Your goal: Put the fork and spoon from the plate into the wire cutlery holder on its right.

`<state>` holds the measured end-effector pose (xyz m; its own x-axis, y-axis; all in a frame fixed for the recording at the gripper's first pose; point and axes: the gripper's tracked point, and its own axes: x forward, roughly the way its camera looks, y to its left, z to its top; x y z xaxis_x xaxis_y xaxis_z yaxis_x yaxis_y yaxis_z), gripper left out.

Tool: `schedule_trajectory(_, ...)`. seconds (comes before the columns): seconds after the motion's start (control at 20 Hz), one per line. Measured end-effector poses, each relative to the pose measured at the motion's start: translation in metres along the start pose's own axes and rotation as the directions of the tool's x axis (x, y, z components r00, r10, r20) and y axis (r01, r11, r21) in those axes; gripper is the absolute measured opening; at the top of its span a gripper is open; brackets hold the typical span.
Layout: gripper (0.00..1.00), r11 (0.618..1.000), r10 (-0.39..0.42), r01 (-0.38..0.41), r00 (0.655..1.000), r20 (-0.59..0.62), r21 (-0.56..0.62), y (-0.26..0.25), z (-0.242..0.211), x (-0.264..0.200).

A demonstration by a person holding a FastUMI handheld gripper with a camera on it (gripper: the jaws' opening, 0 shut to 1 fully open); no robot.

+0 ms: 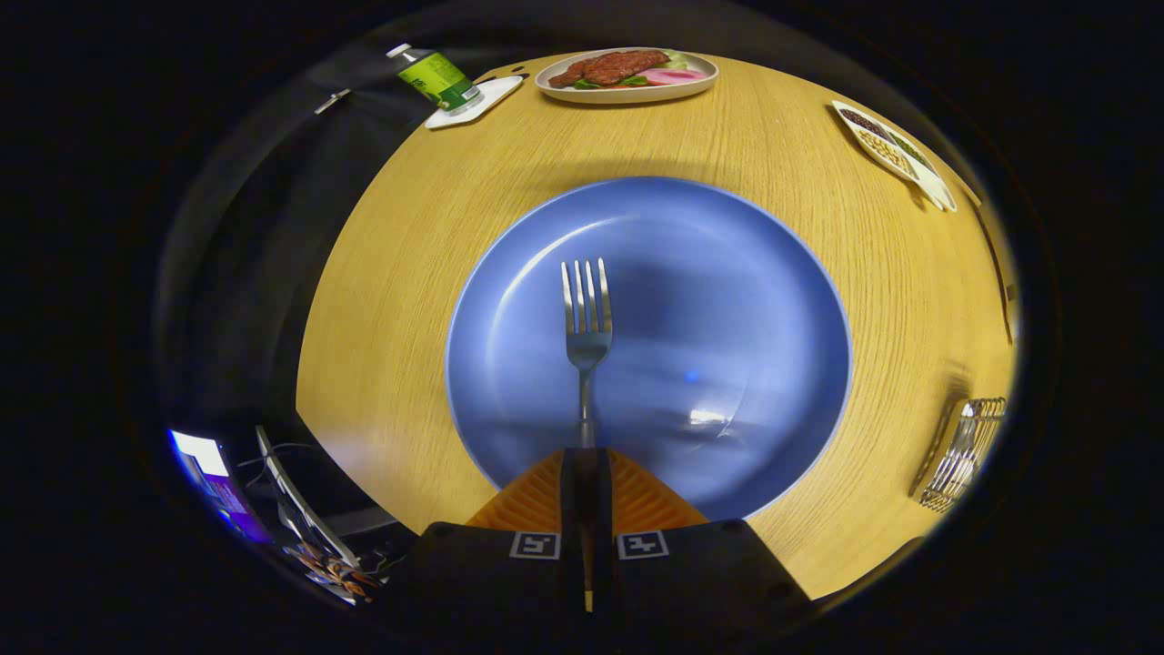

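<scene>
Wooden table (409, 273), blue plate (727, 300): gripper (587, 464) clamps a fork (587, 318) by its handle.
Fork's long axis runs straight ahead, tines pointing away from the closed fingers.

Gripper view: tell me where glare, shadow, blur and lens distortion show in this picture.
Gripper view: a small glare spot sits on the blue plate near the fingers; a soft shadow darkens the plate's middle around the fork, held in the shut gripper; fisheye bending curves the wooden table rim; the wire cutlery holder looks blurred and stretched.
</scene>
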<state>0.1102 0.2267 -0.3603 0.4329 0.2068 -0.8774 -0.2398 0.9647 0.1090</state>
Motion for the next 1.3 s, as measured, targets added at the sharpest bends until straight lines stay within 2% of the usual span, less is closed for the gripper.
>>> schedule_trajectory(0.2,0.08,0.999,0.046,-0.045,0.999,0.027,-0.007,-0.008,0.001,-0.02)
schedule_trajectory(0.4,0.08,0.996,0.088,-0.087,0.995,0.047,-0.016,-0.021,-0.001,-0.065)
schedule_trajectory(0.65,0.08,0.994,0.078,-0.072,0.994,0.071,-0.08,-0.059,-0.01,-0.139)
schedule_trajectory(0.95,0.08,0.991,-0.015,0.009,0.999,-0.043,-0.132,-0.129,-0.044,-0.206)
schedule_trajectory(1.05,0.08,0.986,-0.069,0.055,0.993,-0.091,-0.156,-0.156,-0.051,-0.224)
schedule_trajectory(1.3,0.08,0.976,-0.123,0.082,0.973,-0.197,-0.201,-0.209,-0.069,-0.257)
